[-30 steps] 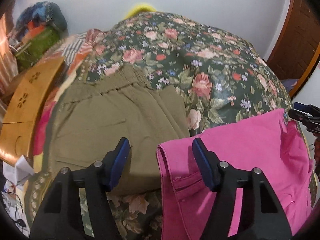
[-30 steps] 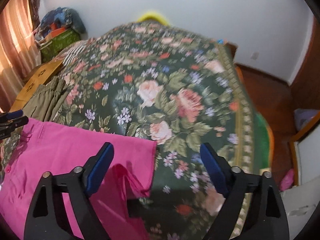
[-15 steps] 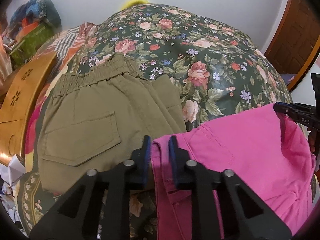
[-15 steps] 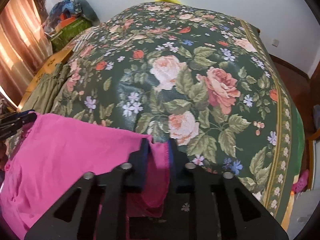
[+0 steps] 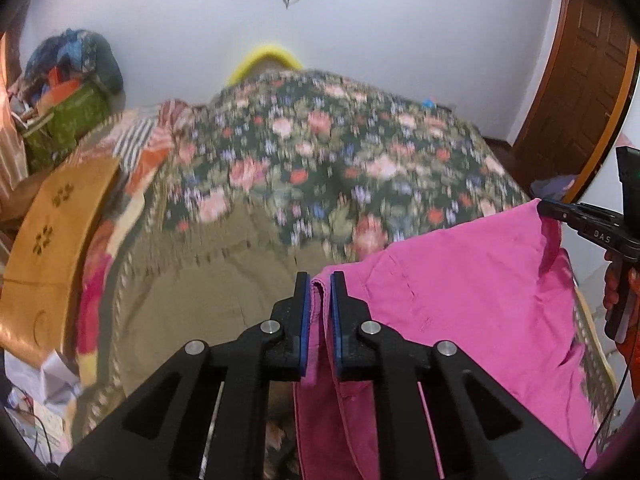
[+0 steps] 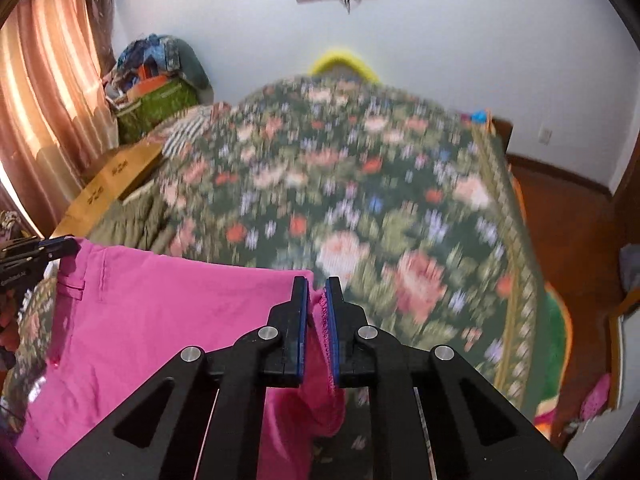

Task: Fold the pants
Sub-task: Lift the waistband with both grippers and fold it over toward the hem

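From the left wrist view, the left tool (image 5: 320, 280) is clamped on a bunched corner of the bright pink cotton pants (image 5: 460, 292), with cloth showing between its blue pads. The pants hang off the near edge of the floral-quilted bed (image 5: 340, 160), stretched across toward the right tool (image 5: 554, 208), which pinches the far corner at the frame's right side. A folded pair of olive-green pants (image 5: 192, 292) lies on the bed just beside the left tool (the background is smeared, so detail there is uncertain).

From the right wrist view, the right tool is likewise shut on a pink hem corner, fabric sagging below its pads. The left tool (image 6: 60, 246) appears at the left edge, gripping the waistband end with its belt loops.

The step in hand appears to be carrying the held edge over for a fold. To do it well, both corners should travel level and together, with the span kept taut, and land clear of the olive pair.
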Motion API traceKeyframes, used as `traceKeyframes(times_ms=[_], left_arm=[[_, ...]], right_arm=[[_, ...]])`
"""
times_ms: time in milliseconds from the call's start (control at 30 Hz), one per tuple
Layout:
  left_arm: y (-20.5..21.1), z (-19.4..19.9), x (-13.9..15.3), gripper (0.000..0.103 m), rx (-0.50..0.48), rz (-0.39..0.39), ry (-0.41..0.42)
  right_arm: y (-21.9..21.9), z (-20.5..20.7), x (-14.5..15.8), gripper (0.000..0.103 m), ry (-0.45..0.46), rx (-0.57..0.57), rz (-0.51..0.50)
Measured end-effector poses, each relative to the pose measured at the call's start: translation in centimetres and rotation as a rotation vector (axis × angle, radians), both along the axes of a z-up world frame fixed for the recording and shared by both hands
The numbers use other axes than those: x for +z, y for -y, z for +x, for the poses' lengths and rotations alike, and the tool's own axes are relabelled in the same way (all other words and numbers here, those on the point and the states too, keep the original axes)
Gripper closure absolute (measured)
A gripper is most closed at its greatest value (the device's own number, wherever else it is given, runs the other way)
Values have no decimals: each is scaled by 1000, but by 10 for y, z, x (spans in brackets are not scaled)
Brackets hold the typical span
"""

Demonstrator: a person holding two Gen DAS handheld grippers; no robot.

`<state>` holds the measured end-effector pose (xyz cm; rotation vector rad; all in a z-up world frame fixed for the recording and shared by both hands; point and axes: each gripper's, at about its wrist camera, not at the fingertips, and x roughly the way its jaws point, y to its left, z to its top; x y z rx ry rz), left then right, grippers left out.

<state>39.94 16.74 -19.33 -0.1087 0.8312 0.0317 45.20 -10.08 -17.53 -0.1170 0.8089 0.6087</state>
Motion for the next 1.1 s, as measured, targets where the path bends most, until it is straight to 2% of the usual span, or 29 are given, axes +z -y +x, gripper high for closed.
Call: traceKeyframes(times_ms=[200, 433, 733, 900, 1100], left_arm=[[-11, 22, 4, 94, 27, 18, 23], [-13, 16, 4, 94, 17, 7, 21], [0, -27, 41, 94, -32, 7, 71], [11, -64, 64, 94, -62, 22, 100], [21, -112, 76, 94, -91, 33, 116]], right_arm=[[-7, 19, 22, 95, 65, -12, 20], [-10, 14, 23, 95, 63, 3, 51], [13, -31, 54, 95, 79, 17, 123], [28, -66, 76, 95, 107, 21, 137], [43, -110, 94, 95, 117, 27, 157]])
